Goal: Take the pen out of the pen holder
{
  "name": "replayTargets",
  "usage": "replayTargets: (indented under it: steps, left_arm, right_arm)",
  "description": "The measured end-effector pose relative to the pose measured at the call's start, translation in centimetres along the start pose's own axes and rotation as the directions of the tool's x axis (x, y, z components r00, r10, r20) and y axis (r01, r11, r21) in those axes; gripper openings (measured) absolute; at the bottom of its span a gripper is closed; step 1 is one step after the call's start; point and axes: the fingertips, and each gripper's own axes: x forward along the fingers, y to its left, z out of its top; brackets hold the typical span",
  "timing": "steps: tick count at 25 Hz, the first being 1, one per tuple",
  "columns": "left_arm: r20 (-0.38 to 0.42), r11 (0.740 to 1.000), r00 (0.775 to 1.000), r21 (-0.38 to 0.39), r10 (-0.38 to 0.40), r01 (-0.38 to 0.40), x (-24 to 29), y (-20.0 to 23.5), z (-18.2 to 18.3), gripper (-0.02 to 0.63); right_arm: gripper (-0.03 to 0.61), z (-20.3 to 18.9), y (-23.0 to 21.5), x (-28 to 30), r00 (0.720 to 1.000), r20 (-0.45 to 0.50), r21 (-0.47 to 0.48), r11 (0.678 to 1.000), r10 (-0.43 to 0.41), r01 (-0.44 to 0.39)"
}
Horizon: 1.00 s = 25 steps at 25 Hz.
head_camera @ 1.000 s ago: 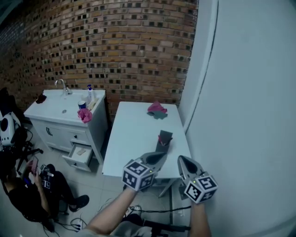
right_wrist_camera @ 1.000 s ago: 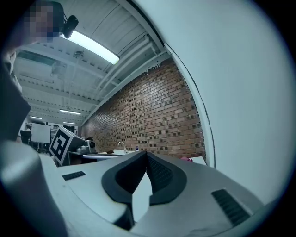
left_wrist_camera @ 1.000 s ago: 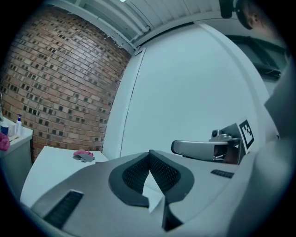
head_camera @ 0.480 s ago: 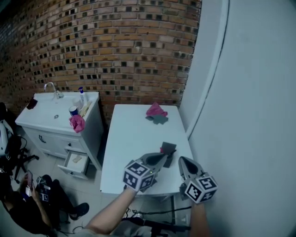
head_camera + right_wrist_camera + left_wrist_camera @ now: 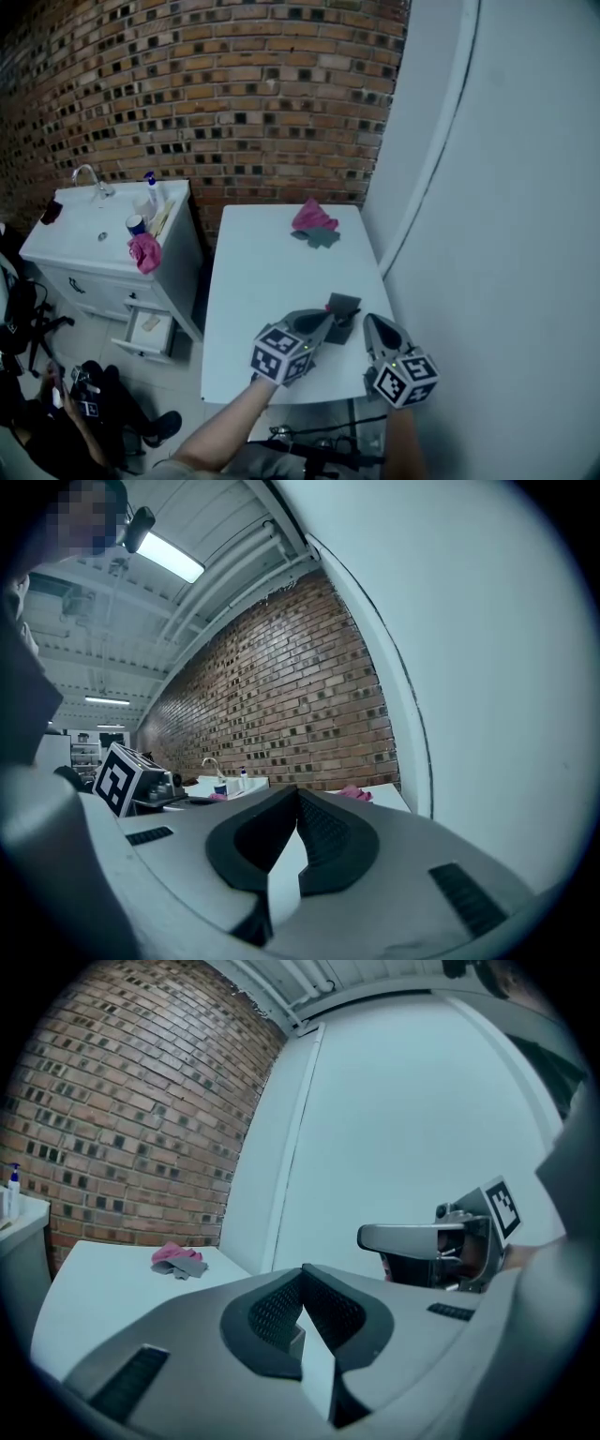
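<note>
A dark grey pen holder (image 5: pixel 345 307) stands on the white table (image 5: pixel 262 281) near its front right corner, with something red at its left side; no pen can be made out. My left gripper (image 5: pixel 328 319) is shut and empty, its tip just in front of the holder on the left. The right gripper (image 5: pixel 368 322) is shut too, a little to the holder's right. In the left gripper view the jaws (image 5: pixel 302 1274) meet and hide the holder; the right gripper (image 5: pixel 422 1239) shows beside them. The right gripper view shows its jaws (image 5: pixel 298 799) together over the tabletop.
A pink cloth (image 5: pixel 312 216) and a grey cloth (image 5: pixel 321 237) lie at the table's far end. A white wall (image 5: pixel 497 234) runs close along the right. A sink cabinet (image 5: pixel 94 234) with an open drawer stands left. A person sits on the floor, lower left.
Both grippers have moved forward over the table's front edge towards the pen holder. The holder now lies right at the left gripper's tip. Both stay shut.
</note>
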Motion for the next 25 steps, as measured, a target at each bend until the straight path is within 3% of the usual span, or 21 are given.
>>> replayTargets:
  steps: [12, 14, 20, 25]
  left_arm:
    - [-0.043, 0.993, 0.994, -0.041, 0.105, -0.107, 3.3, 4.3, -3.7, -0.003]
    - [-0.06, 0.993, 0.993, -0.054, 0.105, -0.108, 4.2, 4.8, -4.6, 0.063]
    - [-0.128, 0.988, 0.984, -0.074, 0.125, -0.135, 6.5, 6.6, -7.6, 0.132]
    - [-0.166, 0.988, 0.979, -0.073, 0.119, -0.133, 7.8, 6.9, -8.7, 0.141]
  right_arm:
    - [-0.012, -2.4, -1.7, 2.3, 0.998, -0.065, 0.028, 0.999, 0.028, -0.026]
    - [-0.012, -2.9, -2.0, 2.4, 0.997, -0.075, 0.035, 0.999, 0.027, -0.024]
    - [-0.012, -3.8, -2.9, 2.2, 0.995, -0.098, 0.046, 0.999, 0.009, -0.005]
    - [-0.012, -4.0, -4.0, 1.7, 0.994, -0.105, 0.049, 0.999, -0.015, 0.02]
